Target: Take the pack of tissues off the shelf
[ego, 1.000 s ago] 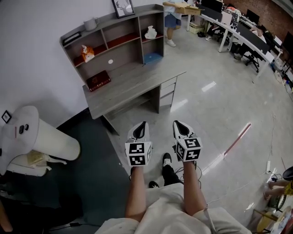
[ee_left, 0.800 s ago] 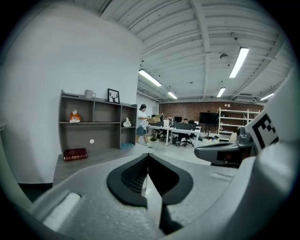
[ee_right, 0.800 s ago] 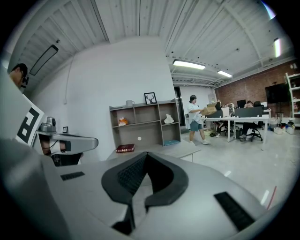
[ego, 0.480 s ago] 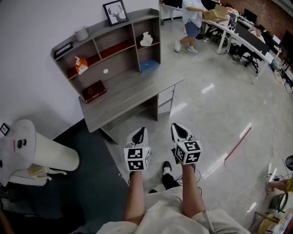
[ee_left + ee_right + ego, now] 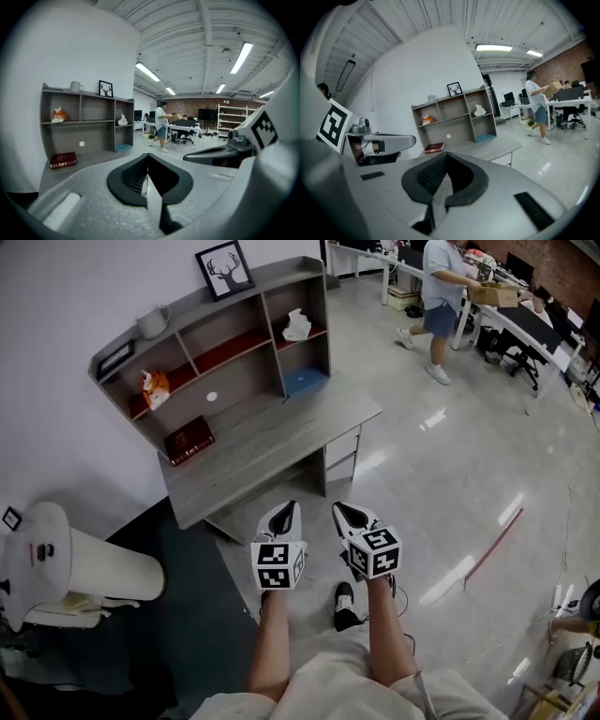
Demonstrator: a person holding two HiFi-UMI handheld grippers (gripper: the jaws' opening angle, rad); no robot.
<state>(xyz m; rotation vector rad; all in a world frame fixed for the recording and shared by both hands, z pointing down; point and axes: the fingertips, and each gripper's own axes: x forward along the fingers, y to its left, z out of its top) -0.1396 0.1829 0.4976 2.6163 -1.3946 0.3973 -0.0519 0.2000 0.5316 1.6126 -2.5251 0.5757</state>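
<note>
1. The pack of tissues is orange and white. It stands in the upper left compartment of the grey shelf unit, far left in the scene. Its print is too small to read.
2. The left gripper and right gripper hang side by side over the floor, near the front edge of the worktop and well apart from the pack. Each gripper has its ribbed black jaws pressed together with nothing between them.
3. The bottom edge of the head view cuts off the forearms carrying the grippers.
4. A white object sits in the upper right compartment. Its shape is irregular and it cannot be identified.
5. The shelf unit and worktop have a grey wood-grain finish, and the upper shelf boards are lined red. The floor is glossy and reflects the ceiling lights.
6. A red book lies flat on the left of the worktop. A framed picture and a mug stand on the top board.
</note>
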